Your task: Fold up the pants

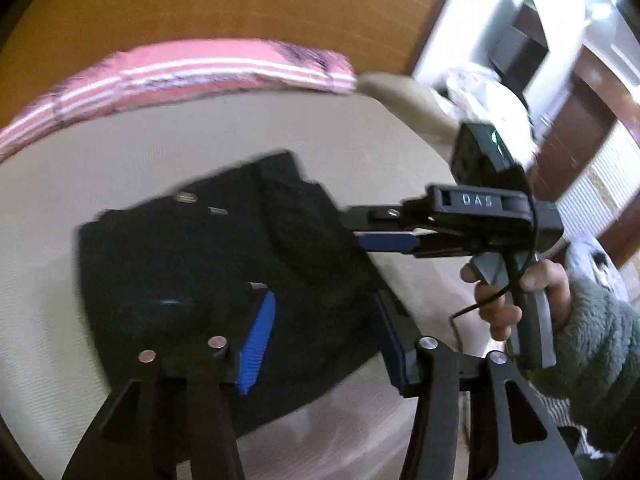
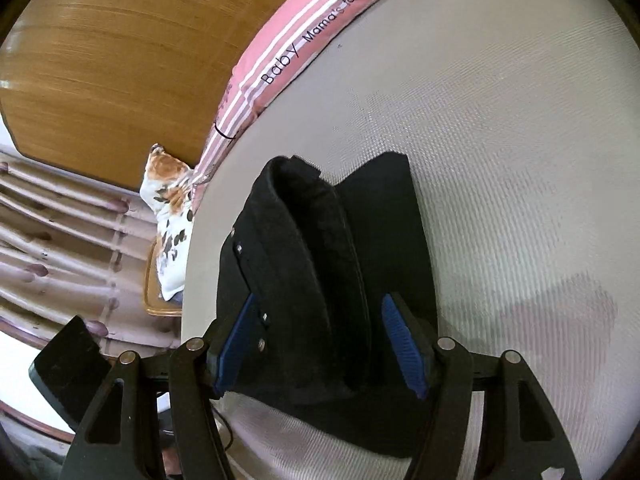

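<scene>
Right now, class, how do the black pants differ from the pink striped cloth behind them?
The black pants are plain and folded compactly mid-surface; the pink striped cloth carries white stripes and printed lettering and stretches long along the far edge. Both lie on the same pale woven surface.

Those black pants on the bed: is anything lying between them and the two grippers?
Nothing visible. The folded black pants lie alone on the pale mattress, directly under the open left gripper and open right gripper.

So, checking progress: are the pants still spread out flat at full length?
No, the pants lie folded in a compact bundle on the grey surface.
</scene>
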